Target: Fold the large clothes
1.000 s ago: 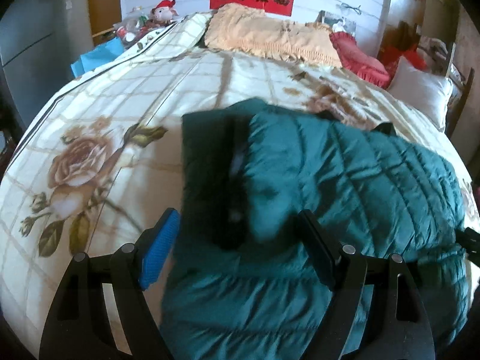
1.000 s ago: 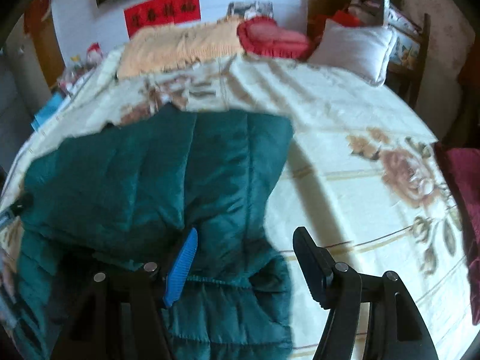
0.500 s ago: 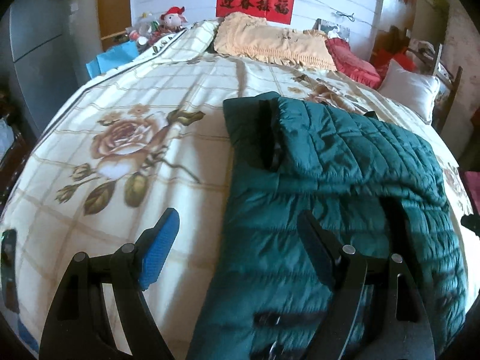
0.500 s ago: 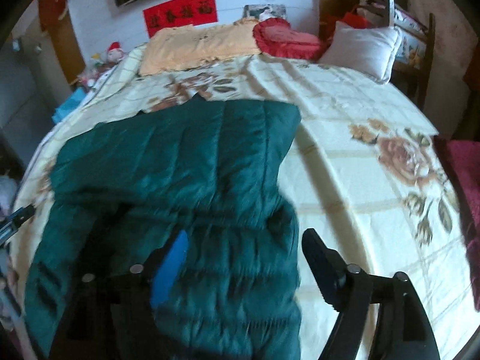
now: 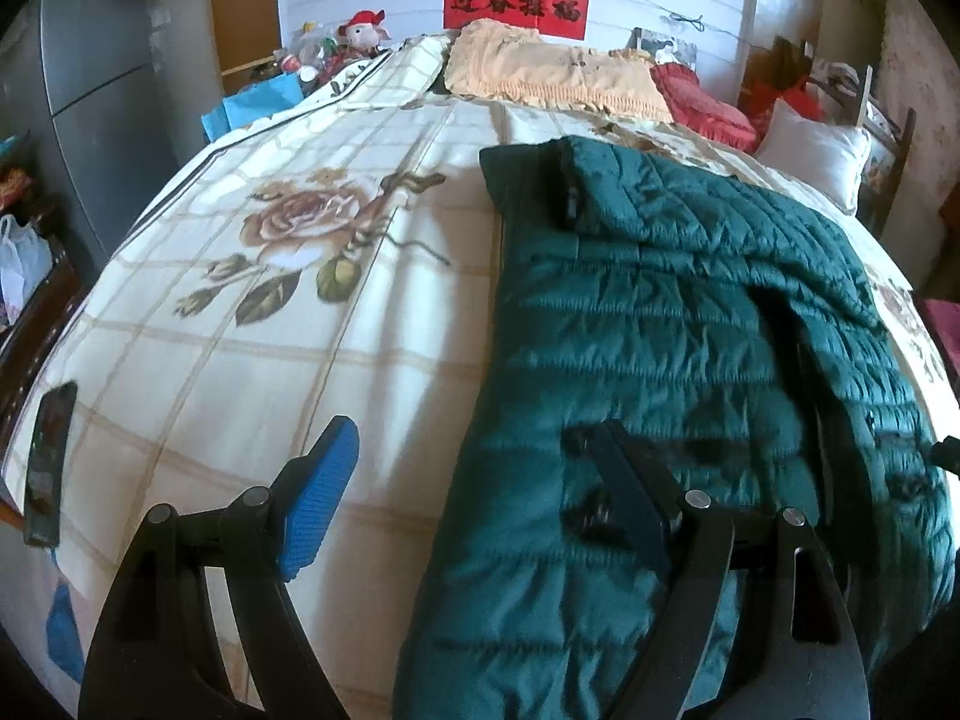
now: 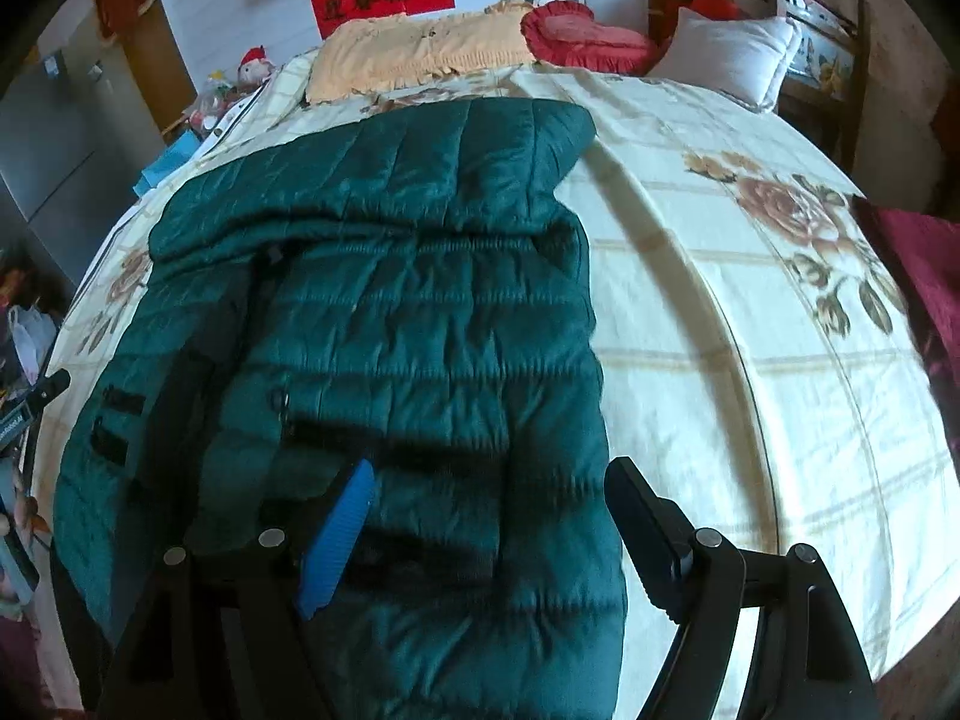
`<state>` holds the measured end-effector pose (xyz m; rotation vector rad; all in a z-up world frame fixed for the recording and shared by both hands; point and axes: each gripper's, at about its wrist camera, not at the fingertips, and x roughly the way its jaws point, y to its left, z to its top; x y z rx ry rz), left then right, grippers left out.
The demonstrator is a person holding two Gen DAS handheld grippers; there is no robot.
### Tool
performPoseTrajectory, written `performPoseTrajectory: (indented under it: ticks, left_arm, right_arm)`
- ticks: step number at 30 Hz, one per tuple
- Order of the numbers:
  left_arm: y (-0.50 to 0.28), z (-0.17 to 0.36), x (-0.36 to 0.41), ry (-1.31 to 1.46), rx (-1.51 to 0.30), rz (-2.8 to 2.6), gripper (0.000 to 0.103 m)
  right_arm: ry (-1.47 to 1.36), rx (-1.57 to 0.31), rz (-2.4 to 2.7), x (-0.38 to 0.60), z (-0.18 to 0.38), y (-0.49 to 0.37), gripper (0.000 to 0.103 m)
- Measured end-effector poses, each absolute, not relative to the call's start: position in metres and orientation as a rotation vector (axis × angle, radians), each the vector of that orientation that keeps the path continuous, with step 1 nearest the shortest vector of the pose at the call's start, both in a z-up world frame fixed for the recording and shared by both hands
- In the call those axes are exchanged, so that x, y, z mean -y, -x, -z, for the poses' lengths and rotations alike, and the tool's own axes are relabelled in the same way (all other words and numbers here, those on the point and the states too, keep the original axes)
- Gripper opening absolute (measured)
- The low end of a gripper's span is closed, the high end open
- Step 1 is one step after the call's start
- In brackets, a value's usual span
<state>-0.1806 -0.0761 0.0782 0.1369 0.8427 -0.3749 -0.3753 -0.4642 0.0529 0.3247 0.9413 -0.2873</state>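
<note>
Above the near edge of the bed (image 5: 372, 324), in the left wrist view, the left gripper (image 5: 474, 492) hangs with its fingers spread wide and nothing between them. Its blue pad (image 5: 318, 504) sits over bare flowered bedspread, while the black finger on the other side stands over the quilted fabric of the green jacket (image 5: 648, 324); whether it touches the cloth cannot be told. The jacket lies flat on the right half of the bed, running from the near edge up toward the pillows, its upper part folded across itself. A dark phone (image 5: 51, 474) lies at the bed's near left corner.

From the right wrist view, the right gripper (image 6: 486, 534) is likewise wide apart and holds nothing. Both its blue pad (image 6: 336, 540) and its black finger frame the jacket's (image 6: 420, 312) near right side, the black finger standing at the jacket's right edge, over the bedspread (image 6: 750, 312). An orange pillow (image 6: 414, 51) lies at the far edge.
</note>
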Motion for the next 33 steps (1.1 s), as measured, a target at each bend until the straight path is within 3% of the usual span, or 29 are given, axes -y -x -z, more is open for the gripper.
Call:
performPoseTrajectory:
  ticks: [23,33]
  left_arm:
    - [0.209,-0.036,0.006,0.029,-1.084,0.446,0.081]
    - [0.226,-0.028,0.031,-0.004,-1.133,0.556,0.081]
  right_arm:
    - [-0.452,-1.007,0.331,0.478,-0.034,0.455,0.087]
    - [-0.619,-1.026,0.162,0.474,-0.015,0.468,0.087]
